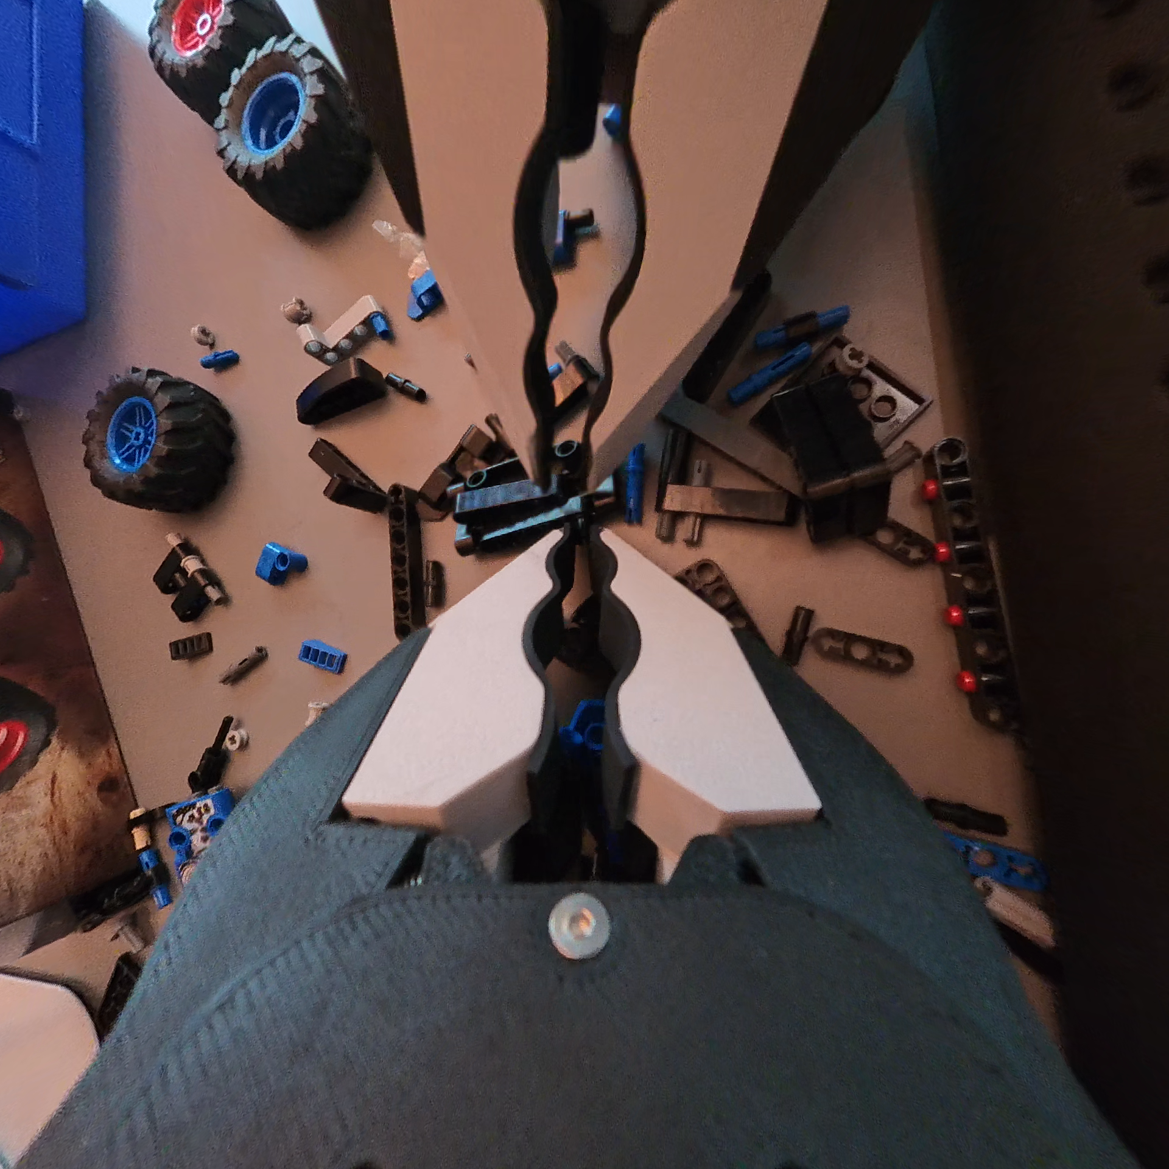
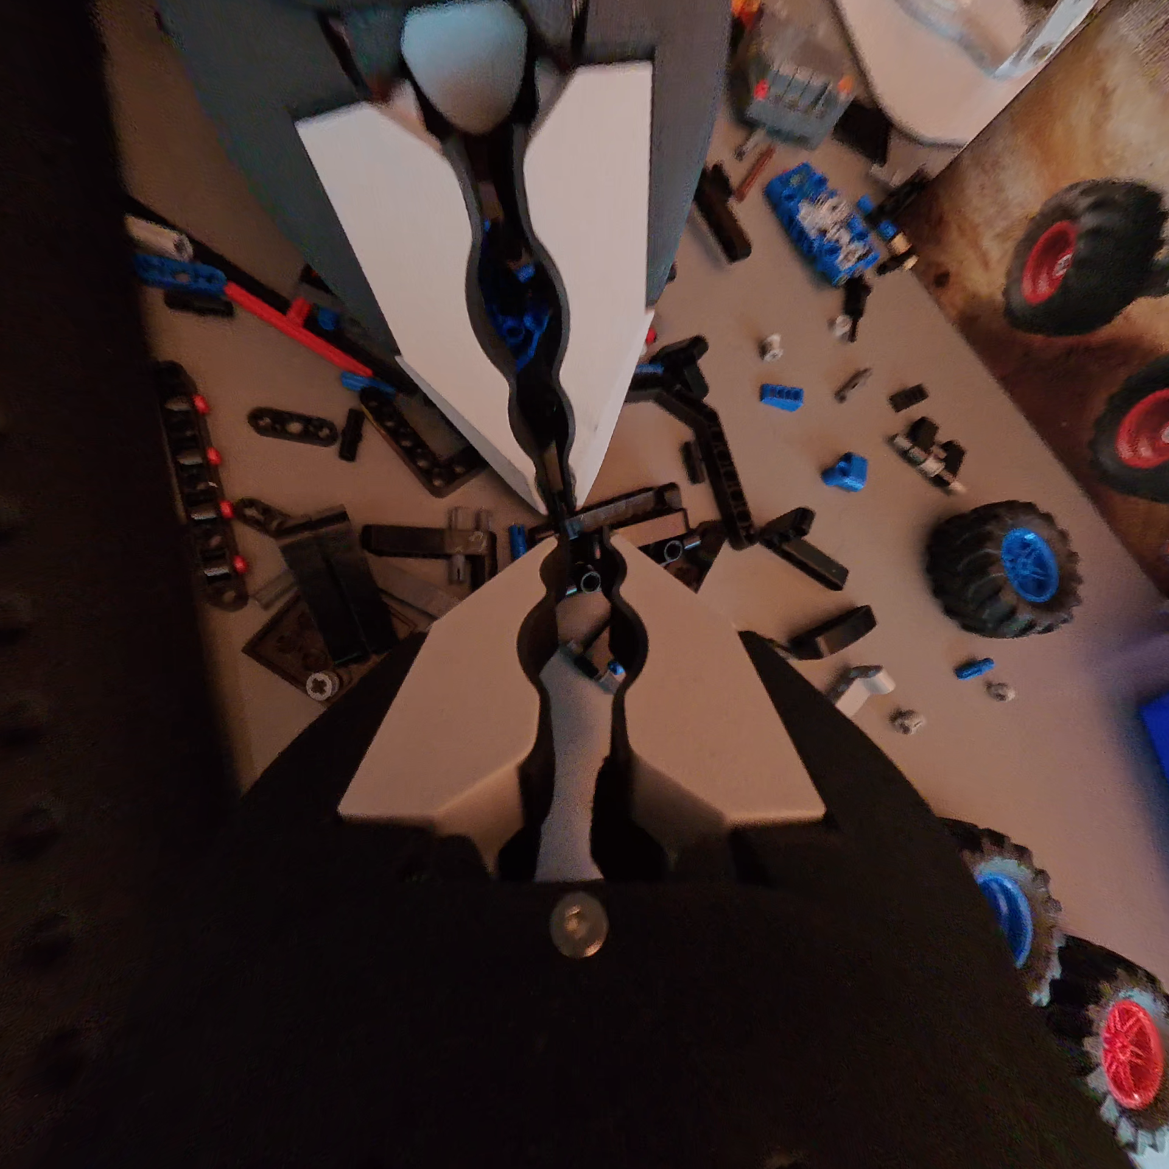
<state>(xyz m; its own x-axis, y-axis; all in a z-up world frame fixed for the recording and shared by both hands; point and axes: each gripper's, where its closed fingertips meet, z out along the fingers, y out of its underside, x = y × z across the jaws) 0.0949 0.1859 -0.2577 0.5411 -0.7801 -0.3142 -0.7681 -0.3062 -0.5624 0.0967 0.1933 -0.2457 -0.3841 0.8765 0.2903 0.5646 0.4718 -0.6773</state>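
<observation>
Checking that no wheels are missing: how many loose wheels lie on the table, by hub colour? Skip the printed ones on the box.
Blue-hub wheels: 2
Red-hub wheel: 1
Total: 3

1. No word, number, brand or sign can be read in either of the 2 views.
2. A blue brick point(image 1: 197, 822) at the lower left of the left wrist view carries a sticker with black and white marks. They are too small and blurred to read. The same brick point(image 2: 822, 221) is smeared in the right wrist view.
3. A brown printed sheet point(image 1: 44, 727) at the table's edge shows pictures of red-hubbed wheels, and no lettering on it point(image 2: 1044, 190) is legible.
4. A blue box point(image 1: 38, 158) shows only raised outlines on its face.
</observation>
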